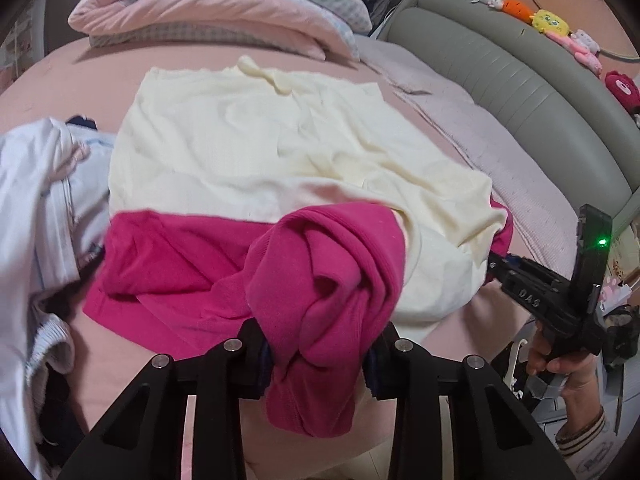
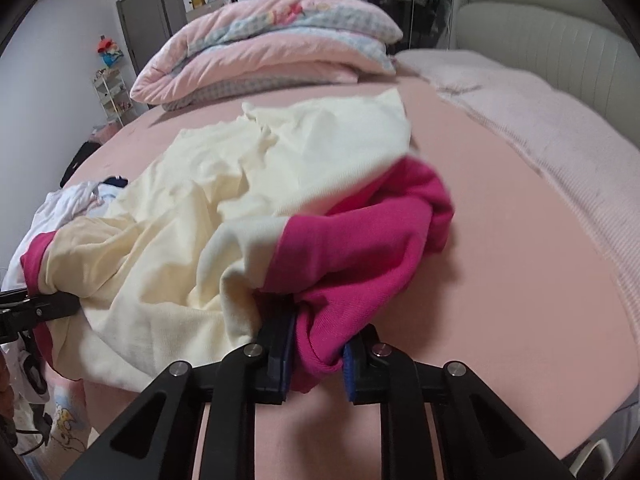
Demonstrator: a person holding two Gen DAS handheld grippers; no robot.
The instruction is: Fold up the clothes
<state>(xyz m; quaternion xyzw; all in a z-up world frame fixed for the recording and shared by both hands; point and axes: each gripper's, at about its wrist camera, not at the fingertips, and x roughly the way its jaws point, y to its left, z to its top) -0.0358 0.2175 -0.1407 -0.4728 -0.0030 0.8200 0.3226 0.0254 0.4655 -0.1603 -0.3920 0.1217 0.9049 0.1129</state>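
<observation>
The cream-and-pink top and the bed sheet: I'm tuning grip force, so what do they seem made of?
The cream-and-pink top, gripped by the left gripper and right gripper, looks like soft matte knit, probably cotton jersey: fine ribbing shows on the pink part and it bunches limply. The bed sheet looks smooth, matte woven fabric; its fibre is unclear.
</observation>
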